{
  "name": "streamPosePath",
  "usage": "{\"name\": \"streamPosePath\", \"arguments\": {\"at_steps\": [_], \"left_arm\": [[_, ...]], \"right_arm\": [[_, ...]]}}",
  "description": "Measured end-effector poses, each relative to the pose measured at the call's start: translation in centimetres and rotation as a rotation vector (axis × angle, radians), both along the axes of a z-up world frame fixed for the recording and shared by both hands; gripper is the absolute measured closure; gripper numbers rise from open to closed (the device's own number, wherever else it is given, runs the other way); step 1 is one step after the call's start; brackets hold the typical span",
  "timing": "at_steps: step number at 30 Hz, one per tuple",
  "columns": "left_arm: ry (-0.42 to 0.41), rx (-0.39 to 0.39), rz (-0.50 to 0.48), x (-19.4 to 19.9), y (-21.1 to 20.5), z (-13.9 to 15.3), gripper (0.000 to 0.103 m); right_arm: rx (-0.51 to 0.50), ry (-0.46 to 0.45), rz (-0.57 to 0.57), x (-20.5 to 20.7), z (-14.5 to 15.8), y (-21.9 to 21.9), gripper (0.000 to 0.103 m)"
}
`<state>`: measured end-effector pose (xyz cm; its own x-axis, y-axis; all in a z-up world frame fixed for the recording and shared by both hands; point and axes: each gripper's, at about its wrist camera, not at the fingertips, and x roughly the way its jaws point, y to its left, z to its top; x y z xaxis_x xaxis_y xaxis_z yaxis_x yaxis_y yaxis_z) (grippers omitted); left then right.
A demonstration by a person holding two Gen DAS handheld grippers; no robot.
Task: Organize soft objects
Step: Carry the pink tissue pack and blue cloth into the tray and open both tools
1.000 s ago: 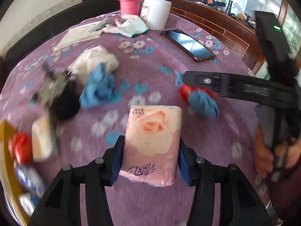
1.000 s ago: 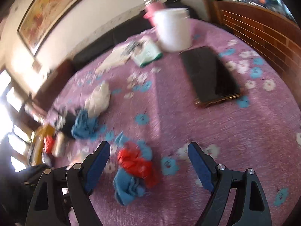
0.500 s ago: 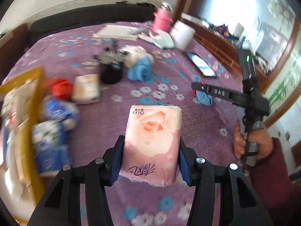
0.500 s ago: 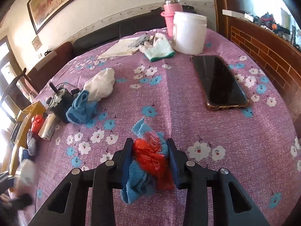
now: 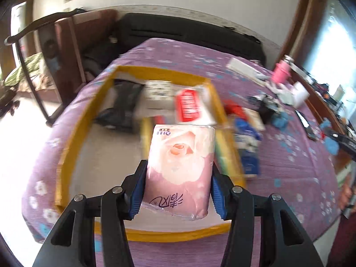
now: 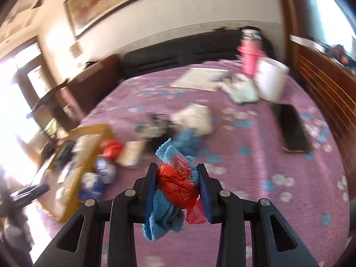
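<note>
My left gripper is shut on a pink tissue pack with a rose print, held above the yellow-rimmed tray on the purple flowered cloth. The tray holds a black pouch and a red-and-white pack. In the right wrist view my right gripper is shut on a bundle of blue cloth and red plastic bag, lifted off the cloth. The same tray lies at that view's left. Another blue cloth and a white cloth lie ahead.
Blue packs and a red bag lie just right of the tray. Farther right are a black phone, a white tub, a pink bottle, papers and a green-white cloth. A wooden rail runs along the right side.
My left gripper swung left with the tissue pack until it hung over the tray. My right gripper went from open to shut on the blue-and-red bundle and lifted it.
</note>
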<state>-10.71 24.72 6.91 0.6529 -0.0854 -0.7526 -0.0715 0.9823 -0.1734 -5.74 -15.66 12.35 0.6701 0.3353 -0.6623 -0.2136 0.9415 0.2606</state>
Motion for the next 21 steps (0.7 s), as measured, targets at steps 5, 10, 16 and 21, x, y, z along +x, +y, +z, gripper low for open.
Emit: {"name": "streamPosePath", "arguments": {"at_steps": [5, 10, 16, 21], "left_arm": [[0.052, 0.039, 0.073, 1.2, 3.8, -1.8, 0.052], [0.087, 0.063, 0.105, 2.4, 5.9, -3.3, 0.051], [0.057, -0.02, 0.132, 1.9, 7.9, -2.9, 0.045], [-0.011, -0.053, 0.13, 0.1, 8.4, -1.3, 0.033]], "right_arm": [[0.011, 0.03, 0.15, -0.6, 0.4, 7.5, 0.065], [0.015, 0.078, 0.29, -1.4, -0.4, 15.3, 0.065], [0.072, 0.15, 0.43, -1.6, -1.7, 23.2, 0.065], [0.095, 0.213, 0.506, -1.5, -3.6, 28.5, 0.064]]}}
